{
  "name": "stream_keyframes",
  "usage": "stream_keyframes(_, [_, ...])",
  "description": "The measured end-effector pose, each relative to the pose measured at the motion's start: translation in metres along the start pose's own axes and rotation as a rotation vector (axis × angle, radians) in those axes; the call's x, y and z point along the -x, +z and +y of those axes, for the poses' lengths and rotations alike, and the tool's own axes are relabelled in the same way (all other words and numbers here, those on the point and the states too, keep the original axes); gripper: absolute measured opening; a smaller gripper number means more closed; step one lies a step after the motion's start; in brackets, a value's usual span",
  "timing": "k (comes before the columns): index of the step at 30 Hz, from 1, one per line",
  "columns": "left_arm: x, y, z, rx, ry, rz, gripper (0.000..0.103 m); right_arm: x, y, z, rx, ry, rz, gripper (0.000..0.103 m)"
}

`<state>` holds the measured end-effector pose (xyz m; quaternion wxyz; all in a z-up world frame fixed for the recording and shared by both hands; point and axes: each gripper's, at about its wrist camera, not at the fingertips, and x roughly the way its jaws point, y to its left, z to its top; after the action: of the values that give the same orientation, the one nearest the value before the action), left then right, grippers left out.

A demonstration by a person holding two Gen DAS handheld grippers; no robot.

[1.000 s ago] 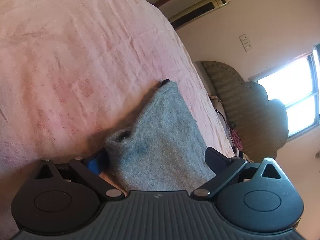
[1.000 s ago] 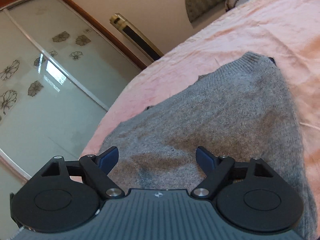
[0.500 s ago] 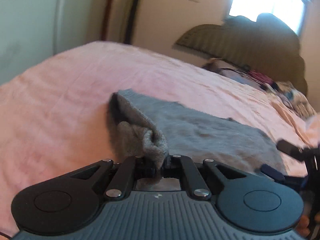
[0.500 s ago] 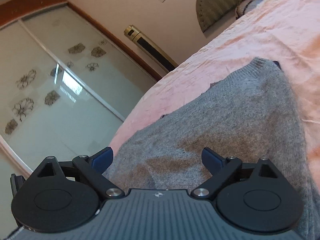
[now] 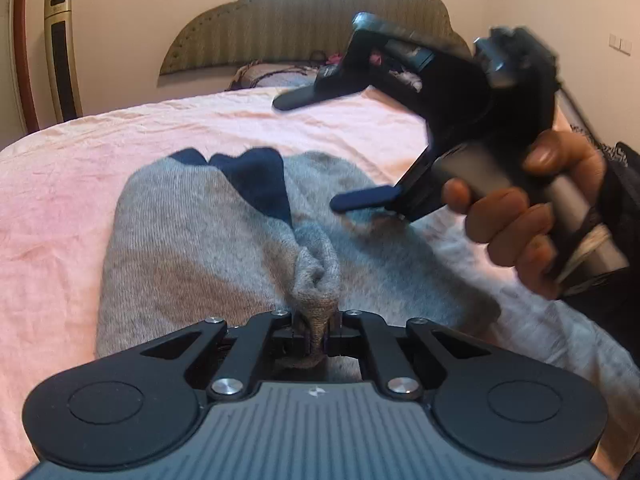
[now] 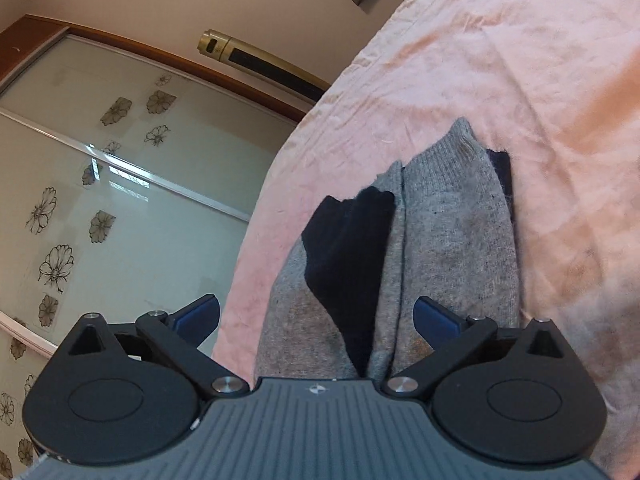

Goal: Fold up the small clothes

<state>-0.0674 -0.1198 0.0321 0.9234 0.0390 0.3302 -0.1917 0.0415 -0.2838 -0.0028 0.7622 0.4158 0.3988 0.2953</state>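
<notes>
A small grey knit garment (image 5: 188, 248) with a dark navy patch (image 5: 260, 184) lies on the pink bedsheet (image 5: 80, 184). My left gripper (image 5: 316, 336) is shut on a bunched grey edge of it and holds that edge raised over the rest. In the left wrist view my right gripper (image 5: 320, 152) hovers above the garment's right side, held by a hand (image 5: 520, 216). Its jaws are opening wide and nothing is between them. In the right wrist view the garment (image 6: 452, 240) lies in folds ahead of the right gripper (image 6: 316, 316), navy part (image 6: 348, 252) on the left.
An upholstered headboard (image 5: 312, 20) and clutter (image 5: 272, 74) stand at the bed's far end. A gold tower fan (image 5: 62, 52) stands by the wall at left. Sliding glass doors with a flower pattern (image 6: 100, 200) run along the bed's left side.
My left gripper closed on the garment's edge, rolled upright and carried the edge across over the rest, exposing the navy part. My right gripper widened and pulled back a little.
</notes>
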Motion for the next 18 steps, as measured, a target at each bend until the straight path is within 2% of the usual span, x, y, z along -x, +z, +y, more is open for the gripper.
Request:
stream_keyframes(4, [0.007,0.006,-0.012,-0.035,-0.017,-0.04,0.005,-0.02,0.01,0.001,0.002,-0.027,0.047,0.102])
stream_keyframes(9, [0.003,0.008,-0.011,-0.026,-0.036,-0.035,0.005,-0.05,0.024,0.008,0.043,-0.076,0.127,0.1])
stream_keyframes(11, [0.001,0.008,-0.007,-0.011,-0.048,-0.025,0.005,-0.058,0.029,0.013,0.078,-0.103,0.139,0.087])
stream_keyframes(12, [0.0,0.008,-0.007,-0.01,-0.051,-0.021,0.005,-0.061,0.031,0.015,0.103,-0.128,0.143,0.066])
stream_keyframes(13, [-0.001,0.009,-0.009,-0.011,-0.058,-0.021,0.005,-0.064,0.032,0.018,0.137,-0.165,0.143,0.03])
stream_keyframes(14, [0.0,0.011,-0.01,-0.011,-0.071,-0.027,0.005,-0.065,0.032,0.021,0.172,-0.207,0.137,0.015])
stream_keyframes(15, [0.0,0.013,-0.01,-0.011,-0.087,-0.038,0.005,-0.062,0.033,0.025,0.212,-0.224,0.12,0.017])
stream_keyframes(18, [-0.003,0.017,-0.019,-0.006,-0.146,-0.04,0.005,-0.034,0.035,0.041,0.308,-0.178,0.046,0.016])
